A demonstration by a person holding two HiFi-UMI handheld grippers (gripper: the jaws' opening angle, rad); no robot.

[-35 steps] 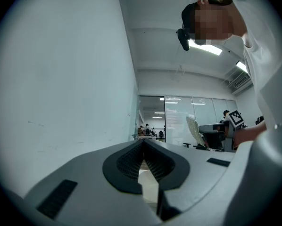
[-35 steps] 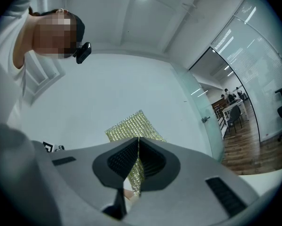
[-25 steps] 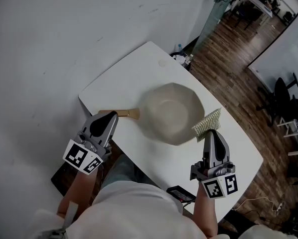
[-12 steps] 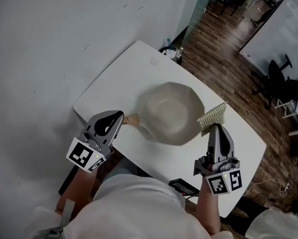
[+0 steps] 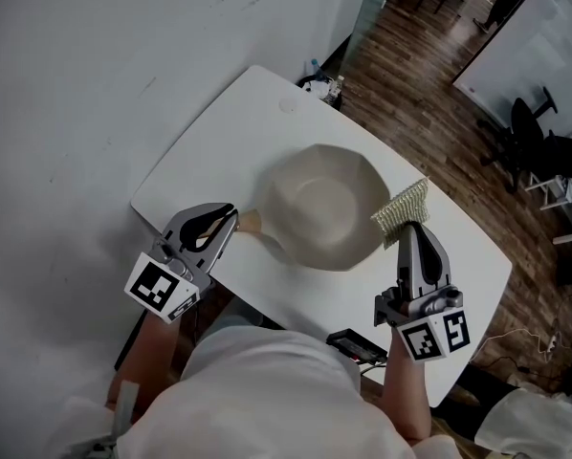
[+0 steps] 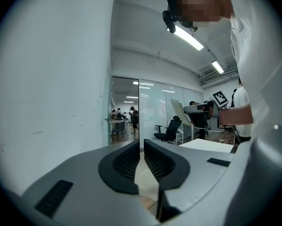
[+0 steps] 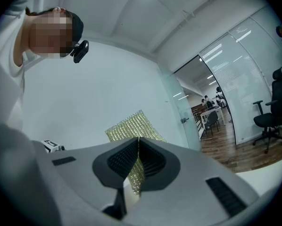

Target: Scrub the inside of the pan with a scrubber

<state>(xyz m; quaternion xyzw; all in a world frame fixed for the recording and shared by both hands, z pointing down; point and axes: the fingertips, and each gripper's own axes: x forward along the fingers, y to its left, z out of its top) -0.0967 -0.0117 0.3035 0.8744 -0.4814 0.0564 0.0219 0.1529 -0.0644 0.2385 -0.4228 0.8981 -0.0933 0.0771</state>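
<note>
White table (image 5: 219, 151), rounded corners, set at a slant beside a pale wall. It stands on a dark wood floor (image 5: 429, 113).

On the top: one pale pan (image 5: 319, 204) with an angular rim, sitting upright about mid-table. Its wooden handle (image 5: 251, 223) points toward the near left edge. The rest of the top is plain white.

A faint round mark (image 5: 286, 106) shows near the far corner, well apart from the pan.

A small black device (image 5: 358, 344) is at the near edge; cannot tell whether it rests on the top.
</note>
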